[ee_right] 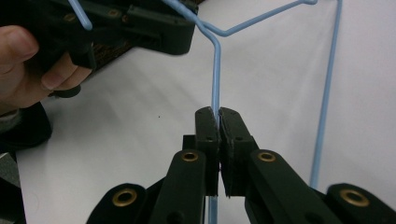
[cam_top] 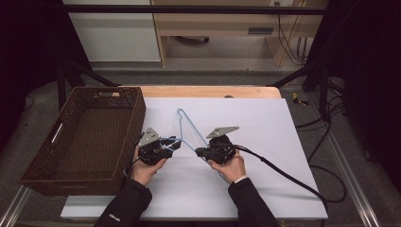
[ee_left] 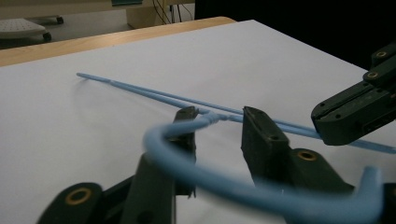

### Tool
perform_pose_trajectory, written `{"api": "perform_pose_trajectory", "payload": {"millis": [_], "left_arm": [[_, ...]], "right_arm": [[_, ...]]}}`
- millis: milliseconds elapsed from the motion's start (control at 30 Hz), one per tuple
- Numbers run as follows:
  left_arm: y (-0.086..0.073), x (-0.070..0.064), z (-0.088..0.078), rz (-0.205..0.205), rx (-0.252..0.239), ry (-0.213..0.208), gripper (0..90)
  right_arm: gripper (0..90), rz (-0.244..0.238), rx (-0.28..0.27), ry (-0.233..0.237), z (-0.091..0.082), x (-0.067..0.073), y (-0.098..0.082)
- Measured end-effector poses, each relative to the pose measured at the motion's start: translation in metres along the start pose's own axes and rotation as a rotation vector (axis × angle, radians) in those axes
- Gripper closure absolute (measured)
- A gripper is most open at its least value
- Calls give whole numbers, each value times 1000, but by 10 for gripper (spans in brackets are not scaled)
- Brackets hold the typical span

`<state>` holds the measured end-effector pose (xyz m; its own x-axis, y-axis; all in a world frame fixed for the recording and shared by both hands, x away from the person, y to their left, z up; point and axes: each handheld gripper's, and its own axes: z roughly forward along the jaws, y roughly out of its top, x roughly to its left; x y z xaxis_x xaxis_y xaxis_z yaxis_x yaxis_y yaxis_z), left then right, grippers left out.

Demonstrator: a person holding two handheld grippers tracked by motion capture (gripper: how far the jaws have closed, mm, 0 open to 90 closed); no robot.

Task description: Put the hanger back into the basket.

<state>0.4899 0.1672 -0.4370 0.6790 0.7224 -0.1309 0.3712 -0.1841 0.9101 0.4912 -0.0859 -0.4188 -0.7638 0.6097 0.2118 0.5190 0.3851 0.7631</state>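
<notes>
**Blue wire hanger pinched between two tongs**

Nearest the person, the right tongs point(ee_right: 218, 116) are clamped tight on a straight run of the blue wire hanger point(cam_top: 189, 127) — the wire passes squarely between the pads. The left tongs point(ee_left: 219, 126) stand just beside them, with the hanger's curved hook looping over and between the jaws; a gap shows between the pads, and whether either pad actually presses the wire is hard to tell.

The hanger lies low over the white surface point(cam_top: 265, 123), near its middle, its far corner pointing away from the person. It looks light, thin and springy — likely to flex or twist if pulled from one end, and its smooth coating may let it slip or swivel in a pinch. The straight neck below the hook, or the twisted joint, seems the surest place to hold.

Farther left sits a brown woven basket point(cam_top: 85, 137). The hanger's near end is hidden behind the right hand point(cam_top: 230, 168), and the hook is blurred in the left gripper view.
</notes>
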Motion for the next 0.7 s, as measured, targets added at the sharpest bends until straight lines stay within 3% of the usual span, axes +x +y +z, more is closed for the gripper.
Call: {"api": "perform_pose_trajectory", "payload": {"millis": [300,333,400,433,567,700], "left_arm": [[1,-3,0,12,-2,-15,843],[1,-3,0,11,-4,-14,836],[2,-2,0,-5,-16,-25,718],[2,-2,0,-6,-15,-33,708],[2,-4,0,17,-8,-29,803],[1,-4,0,5,-14,-34,835]], "right_arm": [[879,-9,23,0,4,0,-4],[879,-9,27,0,4,0,-4],[879,-10,33,2,5,0,-5],[879,-13,34,5,6,0,-6],[879,-8,47,6,7,1,-7],[878,-12,54,10,8,0,-8]]}}
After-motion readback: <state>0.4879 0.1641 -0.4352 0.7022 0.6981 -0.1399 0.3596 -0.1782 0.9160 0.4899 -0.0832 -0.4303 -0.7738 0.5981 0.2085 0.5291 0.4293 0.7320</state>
